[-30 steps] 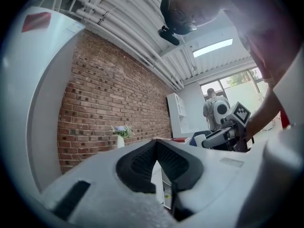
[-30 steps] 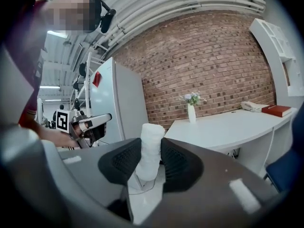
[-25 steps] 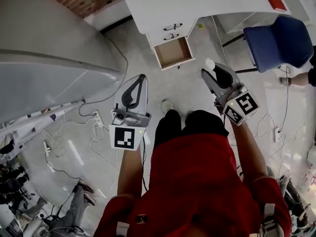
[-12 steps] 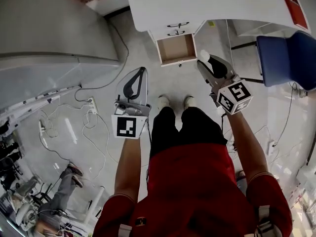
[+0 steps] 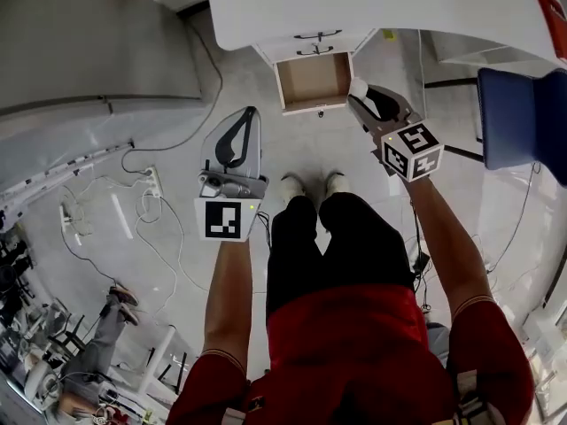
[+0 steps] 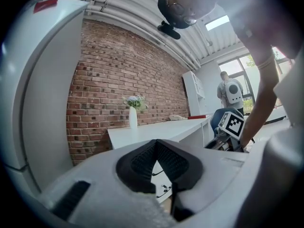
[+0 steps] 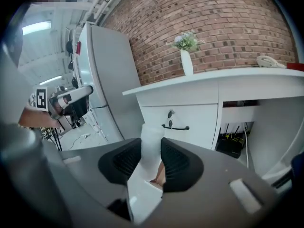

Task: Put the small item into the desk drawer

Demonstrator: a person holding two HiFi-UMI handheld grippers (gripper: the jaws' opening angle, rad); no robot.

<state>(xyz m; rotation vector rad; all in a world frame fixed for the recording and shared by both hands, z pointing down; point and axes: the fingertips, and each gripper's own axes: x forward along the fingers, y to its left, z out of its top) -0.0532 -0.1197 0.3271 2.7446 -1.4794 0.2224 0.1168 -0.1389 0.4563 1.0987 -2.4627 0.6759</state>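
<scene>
The white desk (image 5: 372, 3) stands at the top of the head view with its lower drawer (image 5: 312, 80) pulled open and its brown inside bare. My right gripper (image 5: 361, 96) is shut on a small white tube-like item (image 5: 358, 88), held just off the drawer's right front corner. In the right gripper view the item (image 7: 152, 137) stands between the black pads (image 7: 178, 163), with the desk's closed upper drawer (image 7: 176, 120) ahead. My left gripper (image 5: 252, 113) hangs left of and below the open drawer, shut and holding nothing. Its pads (image 6: 178, 163) meet at the tips.
A grey refrigerator (image 5: 89, 51) stands at the left and a blue chair (image 5: 532, 113) at the right. Cables and a power strip (image 5: 151, 182) lie on the floor at the left. My feet (image 5: 310, 184) are below the drawer. A white vase (image 7: 186, 61) stands on the desk.
Both grippers have come nearer the desk. The right gripper with the white item moved from below the drawer up to its right front corner. The jaws have not changed.
</scene>
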